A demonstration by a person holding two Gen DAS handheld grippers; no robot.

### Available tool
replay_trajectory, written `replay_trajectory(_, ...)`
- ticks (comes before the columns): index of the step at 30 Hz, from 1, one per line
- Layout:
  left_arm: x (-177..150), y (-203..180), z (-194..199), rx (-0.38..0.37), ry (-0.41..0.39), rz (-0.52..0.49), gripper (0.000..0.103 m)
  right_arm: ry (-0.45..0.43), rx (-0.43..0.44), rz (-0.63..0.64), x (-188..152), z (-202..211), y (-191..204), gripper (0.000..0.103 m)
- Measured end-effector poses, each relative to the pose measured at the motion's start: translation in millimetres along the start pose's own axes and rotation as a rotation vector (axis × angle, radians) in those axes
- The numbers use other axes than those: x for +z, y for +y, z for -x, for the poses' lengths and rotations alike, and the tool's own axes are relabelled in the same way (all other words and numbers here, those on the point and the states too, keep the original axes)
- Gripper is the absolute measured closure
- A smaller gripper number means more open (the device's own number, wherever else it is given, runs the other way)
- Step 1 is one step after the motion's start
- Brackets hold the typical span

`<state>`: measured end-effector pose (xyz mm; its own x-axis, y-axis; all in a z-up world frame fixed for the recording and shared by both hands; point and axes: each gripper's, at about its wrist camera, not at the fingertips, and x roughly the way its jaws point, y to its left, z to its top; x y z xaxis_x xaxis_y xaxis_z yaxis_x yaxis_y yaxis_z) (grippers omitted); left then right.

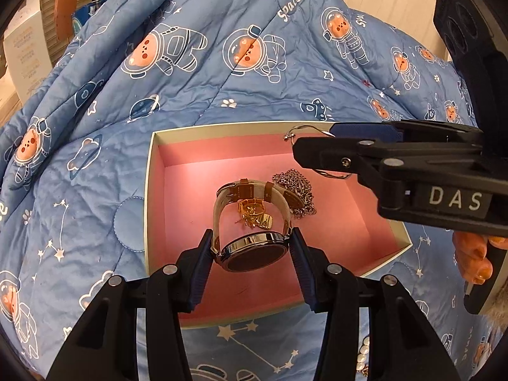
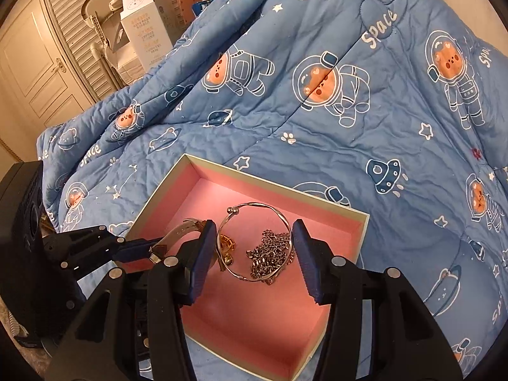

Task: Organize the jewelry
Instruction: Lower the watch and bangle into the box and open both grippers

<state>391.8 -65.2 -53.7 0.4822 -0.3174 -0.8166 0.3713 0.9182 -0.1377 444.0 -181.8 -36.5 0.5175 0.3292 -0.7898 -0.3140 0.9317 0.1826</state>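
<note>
Watch sits pinched in my left gripper over the pink box, right gripper at 3 o'clock covering the bangle; right view: right gripper clamps the bangle above the chain, watch half hidden at 9 o'clock.

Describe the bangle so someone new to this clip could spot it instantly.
On the blue quilt sits a pink-lined box. Over it, the right hand-held gripper has its pads around a thin silver bangle. Unlike the chain heaped below and the watch, it is one bare wire hoop ending in a small ball.
</note>
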Motion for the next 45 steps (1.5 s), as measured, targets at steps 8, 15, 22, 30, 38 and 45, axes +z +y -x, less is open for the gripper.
replay_trajectory(8,4,-1,-12,0.045,0.045,-0.016,0.056,0.052,-0.066,-0.012,6,-24,0,0.053)
replay_trajectory(15,3,0,-18,0.048,0.057,-0.018,0.056,0.087,-0.105,-0.024,7,-39,0,0.053)
replay_trajectory(22,6,3,-22,0.066,0.049,-0.019,0.056,0.098,-0.140,-0.044,7,-48,-5,0.053)
replay_trajectory(30,13,3,-29,0.057,0.065,-0.023,0.056,0.123,-0.141,-0.065,11,-57,-7,0.053)
replay_trajectory(38,13,2,-29,0.047,0.056,-0.013,0.055,0.135,-0.177,-0.085,12,-66,-10,0.062)
replay_trajectory(45,12,-4,-25,0.060,0.042,-0.034,0.050,0.116,-0.156,-0.097,11,-65,-10,0.062)
